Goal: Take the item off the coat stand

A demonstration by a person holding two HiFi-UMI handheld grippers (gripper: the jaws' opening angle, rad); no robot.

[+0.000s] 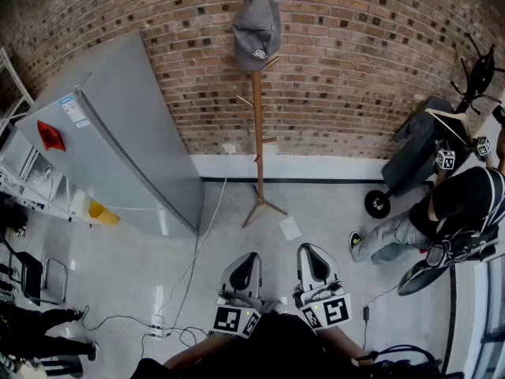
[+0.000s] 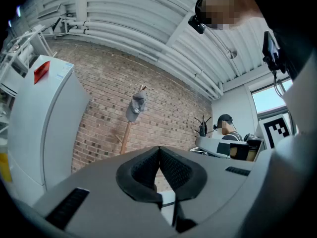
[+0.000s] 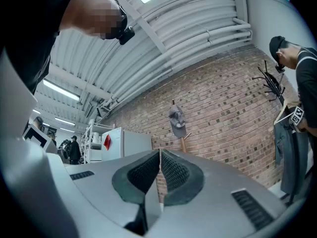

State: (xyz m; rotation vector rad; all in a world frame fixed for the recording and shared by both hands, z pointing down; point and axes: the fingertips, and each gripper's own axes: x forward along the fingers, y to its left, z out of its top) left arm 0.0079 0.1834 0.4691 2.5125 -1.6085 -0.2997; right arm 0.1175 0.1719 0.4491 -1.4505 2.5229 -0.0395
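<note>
A grey cap hangs on top of a wooden coat stand against the brick wall. The left gripper view shows the cap small and far off, and so does the right gripper view, where the cap sits above the jaws. My left gripper and right gripper are side by side low in the head view, well short of the stand. Both are shut, tips touching, with nothing between them, as seen at the left gripper and right gripper.
A grey fridge stands left of the stand. A person in black crouches at the right beside a black coat rack and dark bag. A power strip and cables lie on the floor at left. A paper scrap lies near the stand's foot.
</note>
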